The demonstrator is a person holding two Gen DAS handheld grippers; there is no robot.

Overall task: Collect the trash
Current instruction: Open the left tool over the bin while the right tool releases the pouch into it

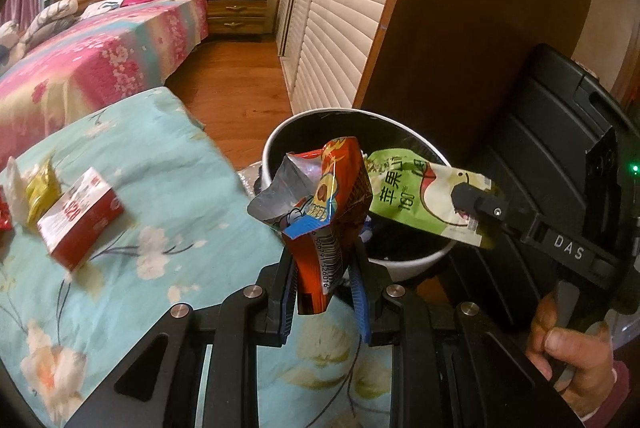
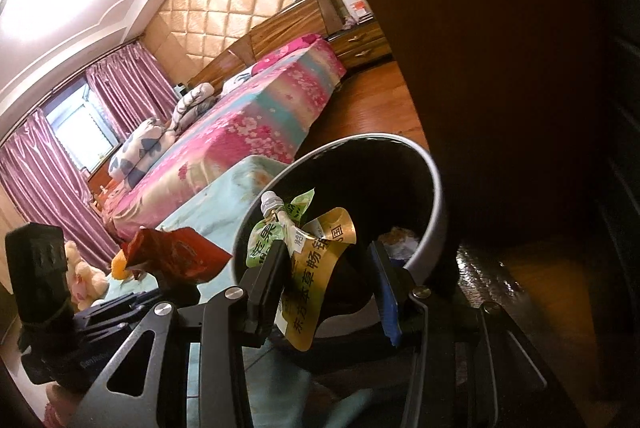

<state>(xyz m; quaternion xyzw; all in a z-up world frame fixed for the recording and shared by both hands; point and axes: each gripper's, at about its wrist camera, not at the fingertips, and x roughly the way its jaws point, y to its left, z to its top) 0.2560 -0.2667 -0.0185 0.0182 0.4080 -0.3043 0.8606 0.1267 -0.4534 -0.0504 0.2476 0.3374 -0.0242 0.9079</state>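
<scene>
Trash in transit: two hand-held grippers carry crumpled packaging at the rim of a white waste bin (image 1: 404, 262) with a dark inside, seen low and right of centre in the left wrist view. The left gripper (image 1: 326, 292), at the bottom centre of that frame, has its jaws nearly together and pinched on an orange-red snack wrapper (image 1: 340, 204), which stands upright with its barcode showing and its torn silver mouth gaping to the left, in front of the bin's near rim. To the right, the right gripper (image 1: 474, 206) reaches in from the frame's edge, a hand (image 1: 568, 348) with a pink sleeve cuff on its handle, and grips a green fruit pouch (image 1: 412, 196) that hangs over the bin's opening.

In the right wrist view the same pouch (image 2: 308, 268), green and gold with a white screw spout at its top, sits pressed against the left finger of the gripper (image 2: 328, 288); the blue-padded right finger (image 2: 386, 292) stands apart from it, so the jaws are only part closed. The bin (image 2: 434, 212) fills the centre of that frame, with the wrapper (image 2: 176, 256) and left gripper (image 2: 176, 284) at the lower left.

More litter waits at the left edge of the left wrist view: a red and white box (image 1: 80, 216), a yellow wrapper (image 1: 42, 194) and a white scrap lie on a turquoise floral cover (image 1: 160, 164). A bed with a pink floral spread (image 1: 92, 64) fills the upper left.
</scene>
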